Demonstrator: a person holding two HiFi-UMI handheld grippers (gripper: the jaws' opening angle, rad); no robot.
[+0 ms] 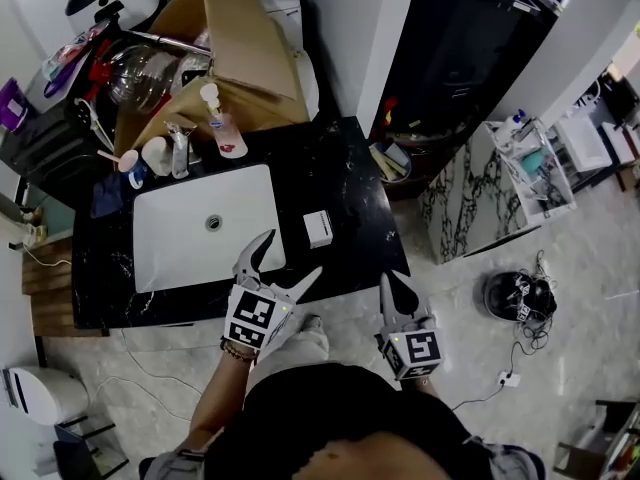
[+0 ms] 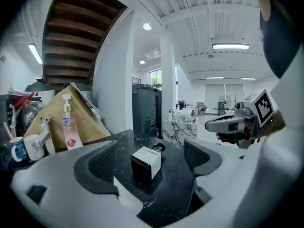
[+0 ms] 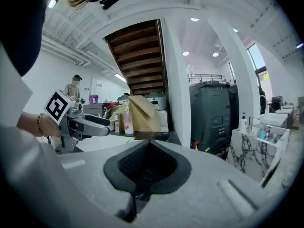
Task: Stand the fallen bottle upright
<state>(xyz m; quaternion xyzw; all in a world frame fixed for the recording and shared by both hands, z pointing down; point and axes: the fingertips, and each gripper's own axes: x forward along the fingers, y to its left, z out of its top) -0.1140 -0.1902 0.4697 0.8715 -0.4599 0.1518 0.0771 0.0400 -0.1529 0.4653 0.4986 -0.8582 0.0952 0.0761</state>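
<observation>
None of the task is done yet, as far as we can judge.

At the far left of the worktop (image 1: 350, 173), a cup (image 2: 18, 149) holds what look like toothbrushes. Next to it, by the tap, a pump bottle (image 1: 213, 118) stands upright, so it needs no attention. Behind it leans an open cardboard box (image 1: 235, 48), and we cannot tell what is inside. The white sink basin (image 1: 190, 258) holds nothing that we can see.

The left tool (image 1: 290, 256) hovers at the front edge of the worktop with its jaws wide apart and nothing gripped. Its own view looks straight past them at a small white boxy bottle (image 1: 319, 228). The bottle lies on its side just right of the basin, with a dark end facing us and what may be a dark cap at the far end. We take this to be the fallen bottle, and no tool touches it. Everything is left to do: close on it, tip it onto its base and let go.

The right tool (image 1: 394, 290) hangs off the worktop's front corner with its jaws pressed together and empty.

Far right, on the floor, a marble-patterned stand (image 1: 470, 193) carries several small bottles in its open top.
</observation>
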